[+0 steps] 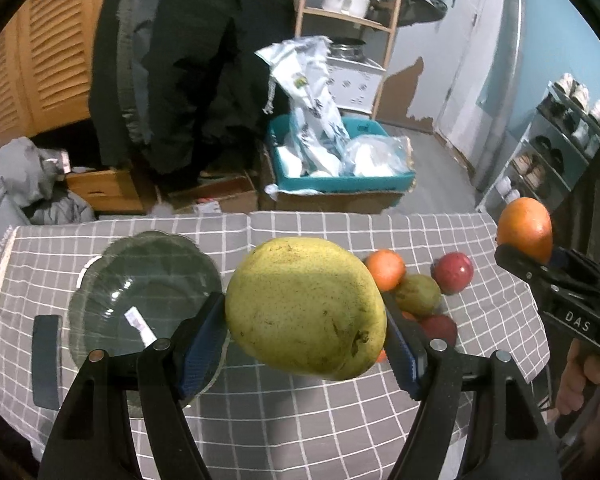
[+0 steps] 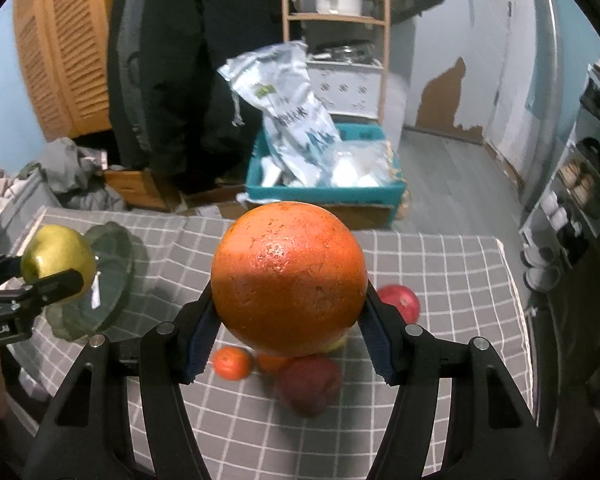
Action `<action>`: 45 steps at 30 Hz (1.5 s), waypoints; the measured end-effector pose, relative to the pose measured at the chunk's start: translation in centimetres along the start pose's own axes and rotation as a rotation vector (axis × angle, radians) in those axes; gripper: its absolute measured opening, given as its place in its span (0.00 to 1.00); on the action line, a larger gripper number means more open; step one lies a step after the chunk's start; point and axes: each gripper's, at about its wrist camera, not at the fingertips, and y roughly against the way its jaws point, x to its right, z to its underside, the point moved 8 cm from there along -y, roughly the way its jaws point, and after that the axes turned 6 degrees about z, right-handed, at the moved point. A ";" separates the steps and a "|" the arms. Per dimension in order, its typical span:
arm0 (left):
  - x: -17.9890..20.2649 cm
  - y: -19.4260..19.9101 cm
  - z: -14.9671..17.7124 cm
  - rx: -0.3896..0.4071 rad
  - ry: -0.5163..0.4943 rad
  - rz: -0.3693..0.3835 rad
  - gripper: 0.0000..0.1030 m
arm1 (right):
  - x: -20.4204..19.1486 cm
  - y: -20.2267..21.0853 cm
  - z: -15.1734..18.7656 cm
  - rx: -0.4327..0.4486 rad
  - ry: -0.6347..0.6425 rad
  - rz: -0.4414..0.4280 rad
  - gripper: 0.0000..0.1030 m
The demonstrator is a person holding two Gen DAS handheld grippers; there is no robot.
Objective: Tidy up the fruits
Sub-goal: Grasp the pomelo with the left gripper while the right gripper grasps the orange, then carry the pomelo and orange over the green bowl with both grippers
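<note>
Between left gripper (image 1: 306, 340) pads — green mango (image 1: 306, 308); right gripper (image 2: 288, 336) clamps orange (image 2: 288, 276).

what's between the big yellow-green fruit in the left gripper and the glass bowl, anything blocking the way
Nothing visible. The yellow-green fruit is clamped in the left gripper, raised above the checked cloth. The glass bowl sits just to its left, empty apart from a small label. The loose fruits lie on the other side, to the right.

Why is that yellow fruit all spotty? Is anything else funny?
The yellow fruit held in the left fingers has brown specks and a dark scar near its lower end. The orange has rough reddish patches. Nothing is spilled.
</note>
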 end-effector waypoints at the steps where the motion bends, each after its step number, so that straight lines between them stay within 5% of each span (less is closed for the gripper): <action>1: -0.3 0.3 -0.1 0.006 0.002 -0.006 0.74 | -0.4 0.1 -0.2 0.004 0.004 -0.004 0.62; 18: -7.9 4.3 -1.1 0.097 0.088 -0.103 0.74 | -8.6 0.5 -3.9 0.051 0.068 -0.111 0.62; 45: -18.9 3.3 2.3 0.033 0.231 -0.189 0.74 | -24.3 -5.0 -4.3 -0.035 0.199 -0.281 0.62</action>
